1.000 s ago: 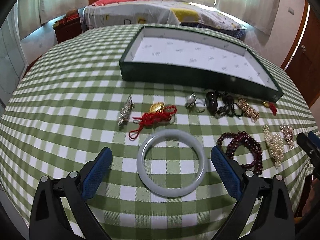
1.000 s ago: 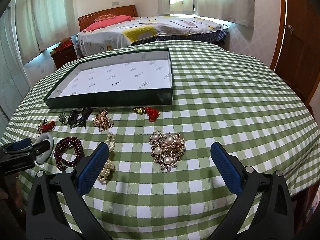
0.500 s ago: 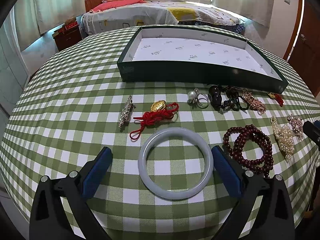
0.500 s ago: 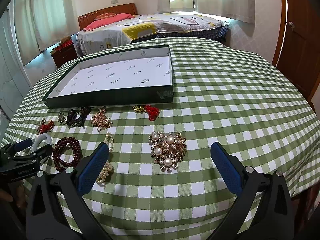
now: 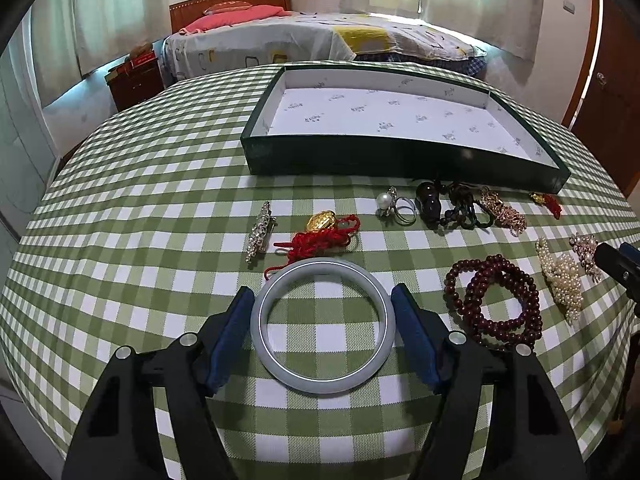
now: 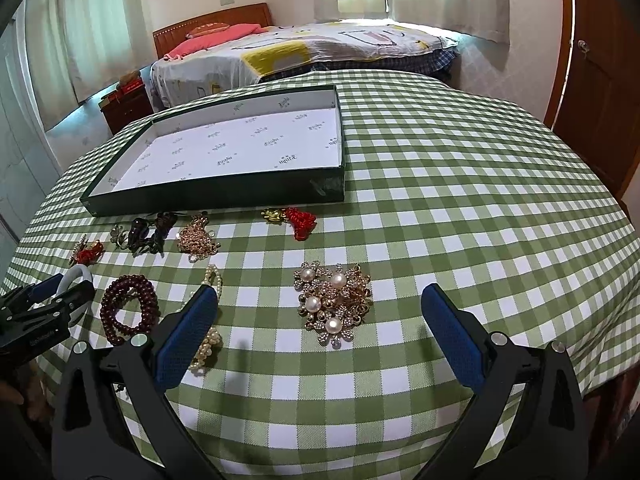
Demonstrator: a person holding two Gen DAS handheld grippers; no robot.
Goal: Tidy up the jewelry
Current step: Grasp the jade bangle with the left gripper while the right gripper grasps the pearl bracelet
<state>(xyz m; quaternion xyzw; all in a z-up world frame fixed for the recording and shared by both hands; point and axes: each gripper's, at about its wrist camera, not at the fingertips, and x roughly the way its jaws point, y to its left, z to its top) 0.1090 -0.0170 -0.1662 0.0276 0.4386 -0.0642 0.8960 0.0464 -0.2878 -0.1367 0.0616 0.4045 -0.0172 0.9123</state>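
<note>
A pale jade bangle (image 5: 326, 386) lies flat on the green checked tablecloth (image 5: 140, 240). My left gripper (image 5: 323, 291) straddles it; the jaws are closing and both blue pads (image 5: 230, 332) touch its outer rim. In the right wrist view that gripper (image 6: 44, 312) shows at the far left with a bit of the bangle (image 6: 78, 274). My right gripper (image 6: 319, 293) stands open above a pearl flower brooch (image 6: 334, 304), with nothing held. A dark green box tray (image 5: 400, 156) with white lining sits behind the jewelry, empty.
Before the tray lie a silver brooch (image 5: 260, 232), a red cord with gold pendant (image 5: 320, 236), a pearl ring (image 5: 394, 204), dark beads (image 5: 452, 208) and a gold chain (image 5: 504, 210). A dark red bead bracelet (image 5: 496, 300) and pearl strand (image 5: 564, 276) lie right of the bangle. The table edge is near.
The left gripper's jaws have come in from wide open until the pads meet the bangle's sides. The right gripper has stayed put.
</note>
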